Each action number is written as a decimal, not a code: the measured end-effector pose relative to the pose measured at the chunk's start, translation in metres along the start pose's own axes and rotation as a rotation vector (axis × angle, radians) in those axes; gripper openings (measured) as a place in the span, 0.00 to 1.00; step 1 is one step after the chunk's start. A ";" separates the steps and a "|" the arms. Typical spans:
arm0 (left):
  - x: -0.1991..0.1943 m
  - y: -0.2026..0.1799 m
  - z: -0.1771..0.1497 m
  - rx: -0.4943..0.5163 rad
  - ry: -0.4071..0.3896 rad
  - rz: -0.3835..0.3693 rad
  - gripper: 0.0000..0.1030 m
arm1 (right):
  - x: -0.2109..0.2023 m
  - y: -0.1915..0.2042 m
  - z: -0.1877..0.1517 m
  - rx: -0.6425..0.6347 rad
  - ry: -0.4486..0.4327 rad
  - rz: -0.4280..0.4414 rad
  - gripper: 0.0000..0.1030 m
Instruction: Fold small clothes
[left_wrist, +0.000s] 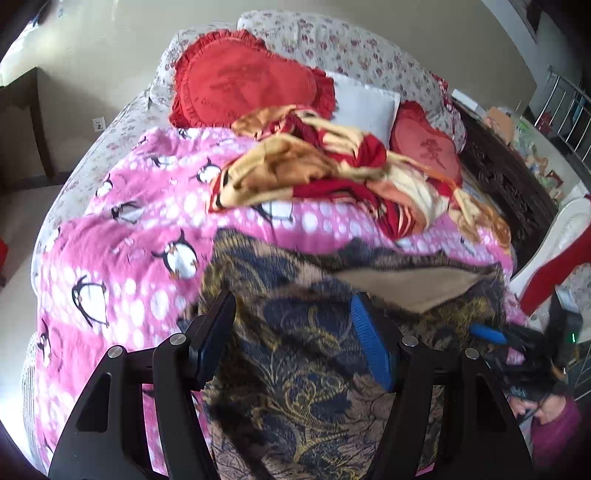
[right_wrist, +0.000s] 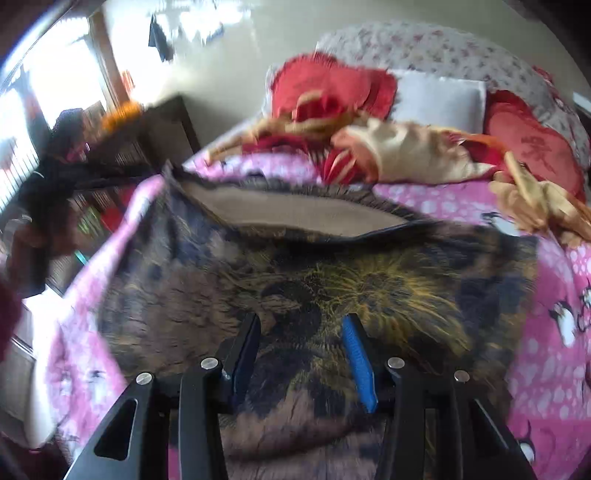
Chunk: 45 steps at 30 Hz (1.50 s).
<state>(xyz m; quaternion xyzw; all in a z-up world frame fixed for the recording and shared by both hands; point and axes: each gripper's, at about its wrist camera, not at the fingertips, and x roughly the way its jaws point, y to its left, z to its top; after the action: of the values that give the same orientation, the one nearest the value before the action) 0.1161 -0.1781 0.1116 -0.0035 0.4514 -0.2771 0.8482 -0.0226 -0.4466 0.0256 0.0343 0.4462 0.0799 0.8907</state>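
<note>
Holding both grippers wide over the garment (left_wrist: 303, 369).
Your left gripper (left_wrist: 293, 328) and right gripper (right_wrist: 301, 338) grip nothing; it lies on the quilt (left_wrist: 122, 258).

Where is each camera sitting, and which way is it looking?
Left wrist: rides on the left tongs, looking along the open fingers at the dark patterned garment on the pink penguin blanket; the person's head shows.
Right wrist: rides on the right tongs, fingers open over that garment.
Both share the garment, blanket, red heart pillow and white pillow.
</note>
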 end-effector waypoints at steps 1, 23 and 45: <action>0.003 -0.001 -0.002 0.000 0.012 0.009 0.63 | 0.016 0.000 0.012 0.012 -0.001 0.021 0.43; -0.033 0.046 -0.105 -0.117 0.105 0.022 0.63 | -0.037 -0.111 -0.017 0.394 -0.079 -0.236 0.12; -0.024 0.040 -0.176 -0.068 0.206 -0.078 0.30 | -0.071 -0.029 -0.155 0.454 -0.015 0.021 0.23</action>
<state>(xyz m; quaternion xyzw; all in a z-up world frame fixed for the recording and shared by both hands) -0.0109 -0.0895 0.0150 -0.0211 0.5450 -0.2933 0.7852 -0.1856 -0.4891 -0.0150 0.2392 0.4456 -0.0137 0.8625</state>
